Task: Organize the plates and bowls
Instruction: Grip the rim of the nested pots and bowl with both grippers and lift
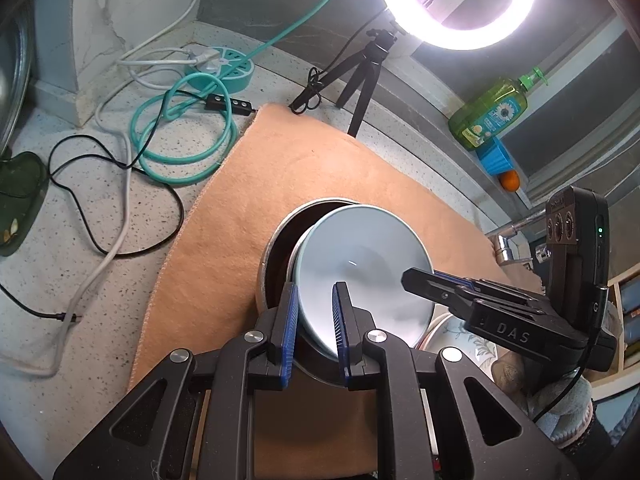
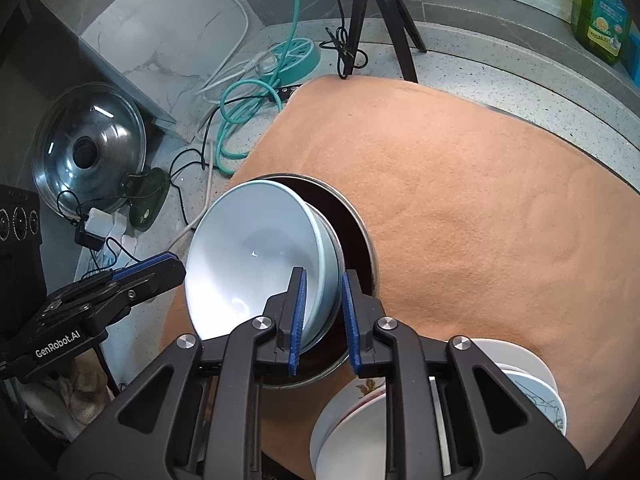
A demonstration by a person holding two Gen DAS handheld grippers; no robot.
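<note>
Speckled stone counter [image 1: 60, 240] under a lit ring light [image 1: 454, 0] on a small tripod [image 2: 376, 20]; orange cloth [image 2: 460, 200] covers its middle, cables and a teal power strip [image 1: 224, 68] at the back, glass pot lid [image 2: 88, 144] leaning at the wall. Pale blue bowl [image 2: 256, 256], glossy, sits tilted in a dark metal-rimmed pot [image 2: 360, 240] on the cloth. Left tongs [image 1: 316, 328] and right tongs [image 2: 323, 316] both narrow, each straddling the bowl rim; firm pinch unclear. White dishes [image 2: 520, 368] stacked near right.
</note>
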